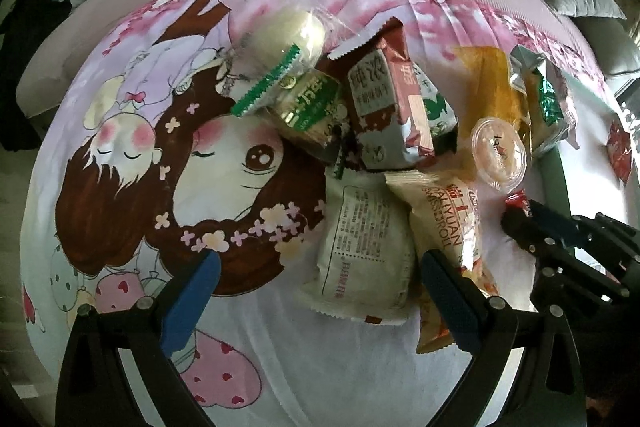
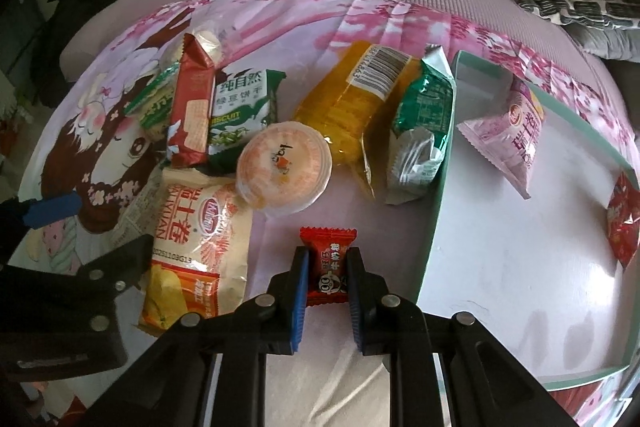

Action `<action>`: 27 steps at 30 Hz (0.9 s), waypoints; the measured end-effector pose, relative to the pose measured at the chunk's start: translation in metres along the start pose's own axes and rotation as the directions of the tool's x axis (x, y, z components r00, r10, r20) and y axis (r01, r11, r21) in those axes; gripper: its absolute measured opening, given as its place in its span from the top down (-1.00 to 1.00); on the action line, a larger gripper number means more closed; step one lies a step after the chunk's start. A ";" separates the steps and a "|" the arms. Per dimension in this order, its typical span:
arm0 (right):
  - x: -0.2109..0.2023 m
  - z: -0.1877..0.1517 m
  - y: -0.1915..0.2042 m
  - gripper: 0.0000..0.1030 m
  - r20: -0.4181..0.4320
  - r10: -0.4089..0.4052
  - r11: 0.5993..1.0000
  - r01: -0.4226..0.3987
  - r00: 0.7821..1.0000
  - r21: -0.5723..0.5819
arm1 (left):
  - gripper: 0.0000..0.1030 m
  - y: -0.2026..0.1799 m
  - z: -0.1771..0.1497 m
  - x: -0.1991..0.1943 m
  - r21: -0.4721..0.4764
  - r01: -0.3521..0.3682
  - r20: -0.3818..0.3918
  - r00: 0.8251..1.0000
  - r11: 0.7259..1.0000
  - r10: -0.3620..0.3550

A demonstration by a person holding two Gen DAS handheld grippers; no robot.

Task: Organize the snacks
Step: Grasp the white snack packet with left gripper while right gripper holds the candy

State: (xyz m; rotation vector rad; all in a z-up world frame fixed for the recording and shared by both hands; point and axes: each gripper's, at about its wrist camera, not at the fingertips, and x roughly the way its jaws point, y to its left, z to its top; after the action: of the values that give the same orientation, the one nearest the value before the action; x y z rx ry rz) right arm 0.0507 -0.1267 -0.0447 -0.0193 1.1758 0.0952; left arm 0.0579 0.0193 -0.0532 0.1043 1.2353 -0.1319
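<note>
Candy (image 2: 329, 269), red wrapper, crimped ends

The right gripper (image 2: 327, 287) sits low over the cloth, its blue pads (image 2: 299, 303) pinched on a red candy (image 2: 329, 267). The left gripper (image 1: 318, 291) hovers alongside, jaws spread wide, holding nothing.

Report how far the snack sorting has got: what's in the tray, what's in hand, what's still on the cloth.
Done: two snacks lie in the green-rimmed tray, a pink swiss roll packet and a red packet. In hand: the right gripper is shut on a red candy; the left gripper is open and holds nothing. Left on the cloth: the jelly cup, orange packet, green packet, biscuit packs and others.
</note>
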 end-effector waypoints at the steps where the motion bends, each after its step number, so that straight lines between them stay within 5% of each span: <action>1: -0.001 0.000 0.000 0.62 0.001 0.003 1.000 -0.003 1.000 -0.001 | -0.94 0.000 0.001 0.002 0.002 -0.002 -0.003 1.000 1.000 0.002; 13: -0.003 0.000 -0.004 0.62 -0.007 0.008 1.000 -0.008 1.000 0.020 | -0.93 -0.005 0.006 0.024 0.016 -0.051 -0.048 0.998 0.999 0.052; 15: -0.002 -0.001 -0.005 0.62 -0.009 0.008 1.000 -0.008 1.000 0.022 | -0.82 -0.002 0.007 0.022 0.004 -0.061 -0.038 0.997 0.998 0.061; 19: -0.003 -0.001 -0.003 0.62 -0.007 0.011 1.000 -0.011 1.000 0.020 | -0.28 0.000 0.009 0.020 -0.009 0.001 -0.034 0.999 1.000 -0.001; 27: -0.010 0.001 -0.001 0.62 0.017 0.034 0.999 -0.034 0.999 0.017 | -0.02 0.006 0.014 0.004 -0.011 0.024 -0.006 1.000 1.000 -0.024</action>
State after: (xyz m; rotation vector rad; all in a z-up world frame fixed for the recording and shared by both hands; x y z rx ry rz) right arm 0.0479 -0.1284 -0.0349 0.0172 1.1601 0.1147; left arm 0.0730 0.0227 -0.0526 0.0802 1.2434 -0.1460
